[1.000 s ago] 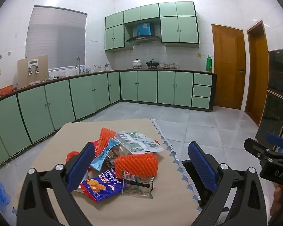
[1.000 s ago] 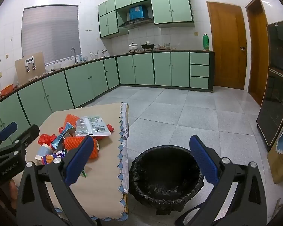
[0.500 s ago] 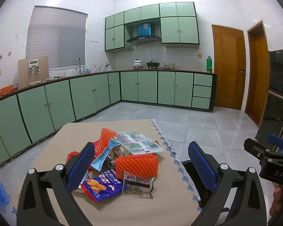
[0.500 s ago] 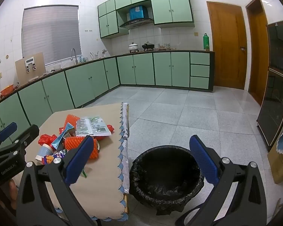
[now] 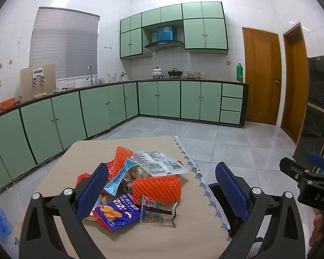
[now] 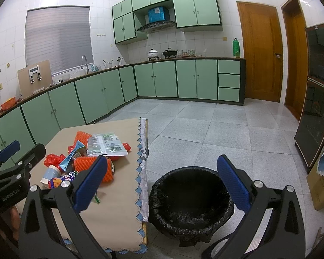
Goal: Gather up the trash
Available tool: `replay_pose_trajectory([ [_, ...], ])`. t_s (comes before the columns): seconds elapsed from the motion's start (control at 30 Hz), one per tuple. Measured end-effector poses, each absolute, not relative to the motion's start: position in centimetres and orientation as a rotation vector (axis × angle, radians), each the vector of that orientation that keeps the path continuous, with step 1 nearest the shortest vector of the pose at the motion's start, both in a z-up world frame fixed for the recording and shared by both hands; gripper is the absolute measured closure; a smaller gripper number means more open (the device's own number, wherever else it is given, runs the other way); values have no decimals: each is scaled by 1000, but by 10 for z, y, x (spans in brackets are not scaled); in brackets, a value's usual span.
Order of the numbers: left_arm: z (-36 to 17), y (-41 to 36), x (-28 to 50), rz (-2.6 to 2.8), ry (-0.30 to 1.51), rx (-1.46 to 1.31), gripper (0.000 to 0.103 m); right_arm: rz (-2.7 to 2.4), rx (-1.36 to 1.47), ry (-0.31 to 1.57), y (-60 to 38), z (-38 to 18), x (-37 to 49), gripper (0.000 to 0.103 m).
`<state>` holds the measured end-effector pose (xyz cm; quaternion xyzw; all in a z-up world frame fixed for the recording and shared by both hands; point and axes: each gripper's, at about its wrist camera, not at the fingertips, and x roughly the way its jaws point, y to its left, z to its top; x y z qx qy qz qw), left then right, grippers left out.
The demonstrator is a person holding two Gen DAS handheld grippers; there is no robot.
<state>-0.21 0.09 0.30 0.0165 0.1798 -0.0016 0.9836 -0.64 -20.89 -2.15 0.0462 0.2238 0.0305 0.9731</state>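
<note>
1. Black liner of the bin [image 6: 192, 196] looks bare inside, so as far as I can see nothing is collected yet.
2. The trash pile [image 5: 140, 185] lies heaped on the worktop [image 5: 183, 237], just beside the bin.
3. Left gripper [image 5: 162, 191] and right gripper [image 6: 162, 184]: jaws spread, holding nothing.
4. Everything remains to do.

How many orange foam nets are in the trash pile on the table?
2. One orange foam net lies flat at the pile's near side, above the small green-edged packet. The other orange foam net sticks up at the back left. More may be hidden underneath.
</note>
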Motion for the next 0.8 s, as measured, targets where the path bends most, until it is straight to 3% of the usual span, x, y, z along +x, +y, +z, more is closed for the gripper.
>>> replay_pose_trajectory([
  [0.8,3,1,-2,-3,362,33,6,63,96,450,-207,-20,-7,5],
])
